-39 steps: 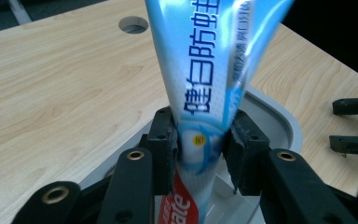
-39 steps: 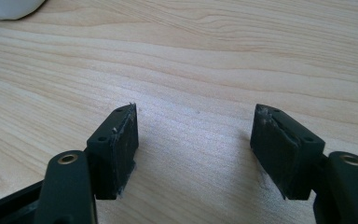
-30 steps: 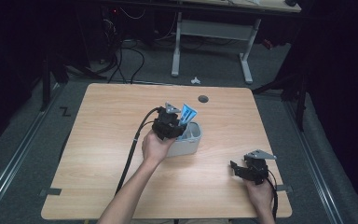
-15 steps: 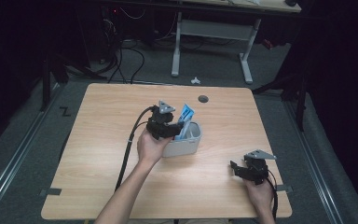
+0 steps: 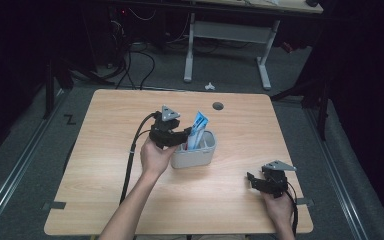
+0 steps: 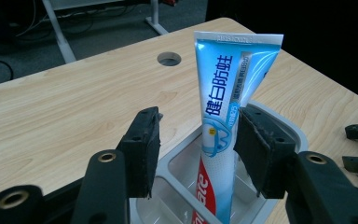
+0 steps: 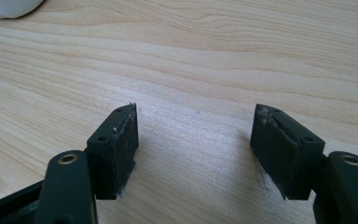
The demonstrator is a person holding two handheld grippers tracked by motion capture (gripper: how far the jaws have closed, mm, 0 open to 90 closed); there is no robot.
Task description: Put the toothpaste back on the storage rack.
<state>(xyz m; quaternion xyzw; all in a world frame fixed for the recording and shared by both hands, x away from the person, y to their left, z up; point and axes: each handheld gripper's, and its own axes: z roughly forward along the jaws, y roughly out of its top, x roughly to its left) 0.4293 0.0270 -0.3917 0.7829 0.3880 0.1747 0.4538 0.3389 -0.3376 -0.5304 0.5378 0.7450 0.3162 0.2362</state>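
A blue and white toothpaste tube (image 5: 198,127) stands upright, cap down, in a grey divided container (image 5: 195,157) near the table's middle. My left gripper (image 5: 184,137) hovers at the container's left rim, and its jaws have just been opening. In the left gripper view the tube (image 6: 223,116) rises between the spread jaws of the left gripper (image 6: 200,113), close to the right pad and well clear of the left one. The container's rim (image 6: 290,128) shows behind it. My right gripper (image 5: 252,181) rests low over the table's front right. In its own view the right gripper (image 7: 196,112) is open over bare wood.
A round cable hole (image 5: 218,106) lies in the tabletop behind the container. The left gripper's cable (image 5: 132,150) trails toward the front edge. A white desk frame (image 5: 225,30) stands on the floor beyond the table. The container's pale corner (image 7: 9,7) shows in the right gripper view.
The left gripper has opened and let go of the toothpaste tube, then drawn a little to the left and up. The tube stays standing in the container. The right hand has kept still.
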